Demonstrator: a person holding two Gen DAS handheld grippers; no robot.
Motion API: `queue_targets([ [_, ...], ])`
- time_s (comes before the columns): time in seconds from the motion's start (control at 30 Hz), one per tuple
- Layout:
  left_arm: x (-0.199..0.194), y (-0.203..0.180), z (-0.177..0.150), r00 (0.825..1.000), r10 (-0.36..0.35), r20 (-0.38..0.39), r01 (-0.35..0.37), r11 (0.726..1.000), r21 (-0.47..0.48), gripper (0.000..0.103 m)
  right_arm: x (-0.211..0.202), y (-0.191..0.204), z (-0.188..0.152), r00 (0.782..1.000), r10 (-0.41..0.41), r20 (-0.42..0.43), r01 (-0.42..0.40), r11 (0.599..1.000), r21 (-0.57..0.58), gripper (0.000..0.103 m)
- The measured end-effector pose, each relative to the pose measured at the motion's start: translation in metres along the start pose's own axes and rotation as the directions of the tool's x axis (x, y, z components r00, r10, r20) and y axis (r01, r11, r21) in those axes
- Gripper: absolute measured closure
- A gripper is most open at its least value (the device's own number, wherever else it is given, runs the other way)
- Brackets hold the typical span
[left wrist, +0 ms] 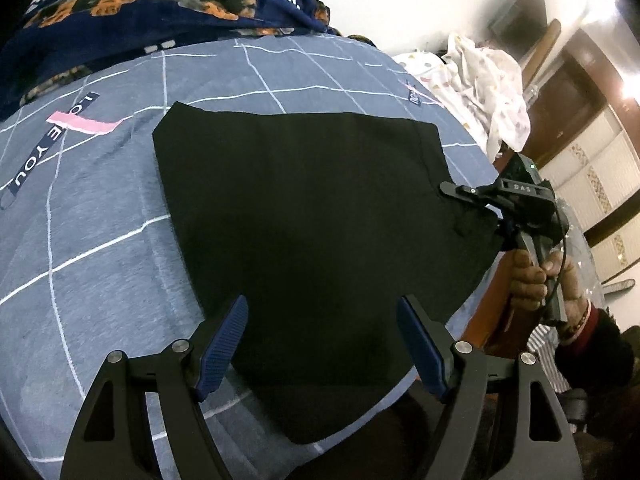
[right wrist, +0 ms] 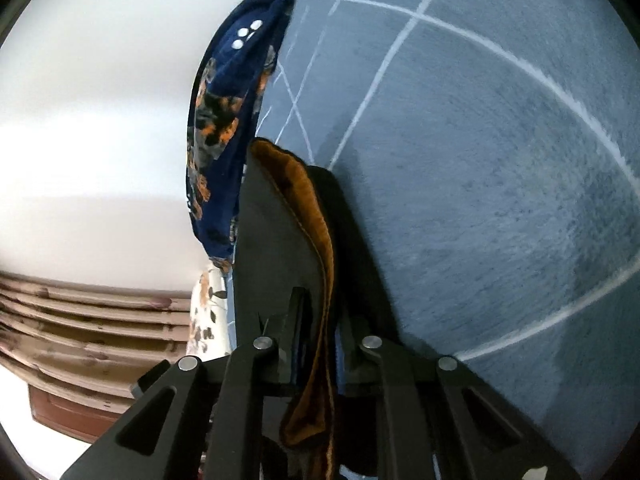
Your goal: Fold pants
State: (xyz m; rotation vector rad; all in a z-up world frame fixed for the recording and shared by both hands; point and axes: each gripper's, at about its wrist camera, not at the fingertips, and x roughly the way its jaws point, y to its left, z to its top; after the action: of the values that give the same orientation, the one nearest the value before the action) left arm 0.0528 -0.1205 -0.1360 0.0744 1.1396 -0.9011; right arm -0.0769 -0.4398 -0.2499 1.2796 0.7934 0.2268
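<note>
pants (left wrist: 304, 216): black, lying mostly flat on the bed (left wrist: 100, 240), already folded to a broad panel; near end runs toward me, far edge straight across the grid-print cover.
left gripper (left wrist: 320, 344): hovers over the near part of the pants, jaws wide apart, nothing between them.
right gripper (left wrist: 472, 196): at the pants' right corner; in its own wrist view jaws are together, clamped on the fabric edge, brown lining (right wrist: 312, 240) showing betw. them.
right hand (left wrist: 532, 276): wrapped round the handle, off the bed's right side.
step: I judge we're mid-fold; right corner pinched and a bit lifted, left side not gripped yet.
next move: prob. needs my left jaws down on the near edge/corner and closed, then both carry that side over onto the flat part, keeping edges lined up.
risk: one-sided pull could skew or bunch the panel.
bg: navy floral blanket (left wrist: 160, 4) at the far end, white cloth (left wrist: 488, 84) right.
</note>
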Motion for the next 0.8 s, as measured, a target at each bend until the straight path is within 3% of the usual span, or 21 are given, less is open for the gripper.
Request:
queue_targets([
  [0.1, 0.002, 0.001, 0.000, 1.000, 0.000, 0.001, 0.000, 1.000, -0.007, 0.026, -0.006, 0.003, 0.000, 1.000, 0.021, 0.004, -0.021, 1.000, -0.014, 0.086],
  [0.27, -0.003, 0.002, -0.001, 1.000, -0.012, 0.008, 0.012, 1.000, -0.014, 0.026, -0.066, 0.007, -0.002, 0.978, 0.126, 0.167, -0.131, 0.991, 0.017, 0.081],
  [0.33, -0.005, 0.004, 0.000, 1.000, -0.021, 0.016, 0.022, 0.999, -0.030, 0.026, -0.086, 0.020, -0.016, 0.964, 0.229, 0.132, -0.231, 0.973, -0.004, 0.079],
  [0.37, -0.005, 0.005, 0.000, 0.999, -0.028, 0.019, 0.029, 0.999, -0.040, 0.026, -0.089, 0.027, -0.026, 0.961, 0.263, 0.088, -0.264, 0.965, -0.003, 0.073],
  [0.4, -0.005, 0.007, 0.000, 0.999, -0.039, 0.022, 0.040, 0.998, -0.055, 0.026, -0.090, 0.031, -0.033, 0.963, 0.261, 0.063, -0.261, 0.965, 0.001, 0.064],
  [0.47, -0.005, 0.009, 0.000, 0.998, -0.054, 0.027, 0.056, 0.995, -0.079, 0.026, -0.083, 0.033, -0.050, 0.974, 0.227, 0.001, -0.227, 0.974, 0.012, 0.056],
  [0.6, -0.007, 0.007, -0.001, 0.998, -0.049, 0.025, 0.051, 0.996, -0.077, 0.026, -0.065, 0.017, -0.057, 0.989, 0.148, -0.025, -0.147, 0.988, 0.049, 0.056],
  [0.8, -0.010, 0.005, -0.003, 0.999, -0.032, 0.017, 0.033, 0.997, -0.066, 0.026, -0.056, -0.012, -0.049, 0.986, 0.166, 0.020, -0.167, 0.975, 0.147, 0.060],
])
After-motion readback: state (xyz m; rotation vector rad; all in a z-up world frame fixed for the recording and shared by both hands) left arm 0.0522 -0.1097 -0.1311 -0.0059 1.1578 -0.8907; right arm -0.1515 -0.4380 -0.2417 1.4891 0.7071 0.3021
